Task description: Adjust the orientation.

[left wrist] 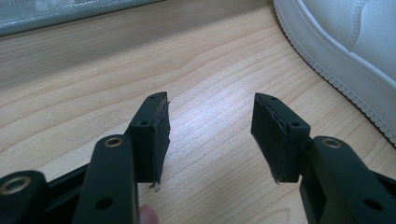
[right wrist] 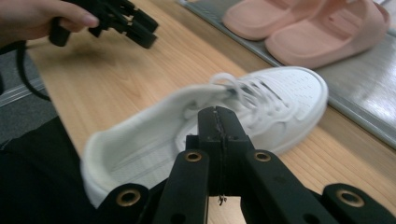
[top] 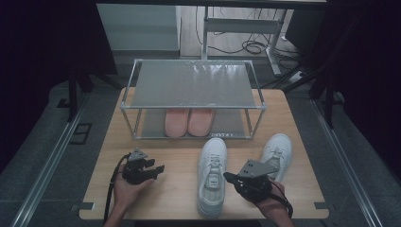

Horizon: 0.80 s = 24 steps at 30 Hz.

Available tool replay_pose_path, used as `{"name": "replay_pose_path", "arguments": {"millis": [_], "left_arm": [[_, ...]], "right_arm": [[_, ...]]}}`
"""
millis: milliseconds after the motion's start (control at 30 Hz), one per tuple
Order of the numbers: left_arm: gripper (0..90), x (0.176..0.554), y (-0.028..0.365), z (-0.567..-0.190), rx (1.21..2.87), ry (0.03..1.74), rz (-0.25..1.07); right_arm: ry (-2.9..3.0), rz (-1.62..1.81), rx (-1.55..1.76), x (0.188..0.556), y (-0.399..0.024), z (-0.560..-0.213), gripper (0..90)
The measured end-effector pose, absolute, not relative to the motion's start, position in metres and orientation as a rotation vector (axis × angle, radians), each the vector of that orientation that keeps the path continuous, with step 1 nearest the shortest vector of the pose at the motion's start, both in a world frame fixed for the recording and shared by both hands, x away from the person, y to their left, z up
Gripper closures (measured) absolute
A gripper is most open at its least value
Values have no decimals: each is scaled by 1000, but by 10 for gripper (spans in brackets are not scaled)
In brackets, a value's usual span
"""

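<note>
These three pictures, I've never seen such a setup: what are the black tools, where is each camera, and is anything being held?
A person holds a two-jaw gripper in each hand. The high view looks down on a wooden table. On it stand a metal shoe rack with pink slippers on its lower shelf, and two white sneakers in front.

The other two cameras ride on the grippers. The left gripper is open over bare wood. The right gripper is shut, apparently empty, in front of the nearer sneaker.
</note>
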<state>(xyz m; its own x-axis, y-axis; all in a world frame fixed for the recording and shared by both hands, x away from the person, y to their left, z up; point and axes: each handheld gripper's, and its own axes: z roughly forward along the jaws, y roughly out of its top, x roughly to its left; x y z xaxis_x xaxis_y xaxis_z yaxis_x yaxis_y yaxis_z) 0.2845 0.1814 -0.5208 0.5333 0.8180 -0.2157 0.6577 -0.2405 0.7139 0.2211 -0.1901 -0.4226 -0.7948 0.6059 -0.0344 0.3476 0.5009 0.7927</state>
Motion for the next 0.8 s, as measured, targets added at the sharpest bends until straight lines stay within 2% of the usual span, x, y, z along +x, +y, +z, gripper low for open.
{"name": "replay_pose_path", "arguments": {"millis": [333, 800], "left_arm": [[476, 285, 181, -522, 1985, 1199, 253], [476, 285, 180, -523, 1990, 1202, 243]], "right_arm": [[2569, 1099, 741, 219, -169, -446, 900], [2591, 1085, 786, 229, -181, -455, 900]]}}
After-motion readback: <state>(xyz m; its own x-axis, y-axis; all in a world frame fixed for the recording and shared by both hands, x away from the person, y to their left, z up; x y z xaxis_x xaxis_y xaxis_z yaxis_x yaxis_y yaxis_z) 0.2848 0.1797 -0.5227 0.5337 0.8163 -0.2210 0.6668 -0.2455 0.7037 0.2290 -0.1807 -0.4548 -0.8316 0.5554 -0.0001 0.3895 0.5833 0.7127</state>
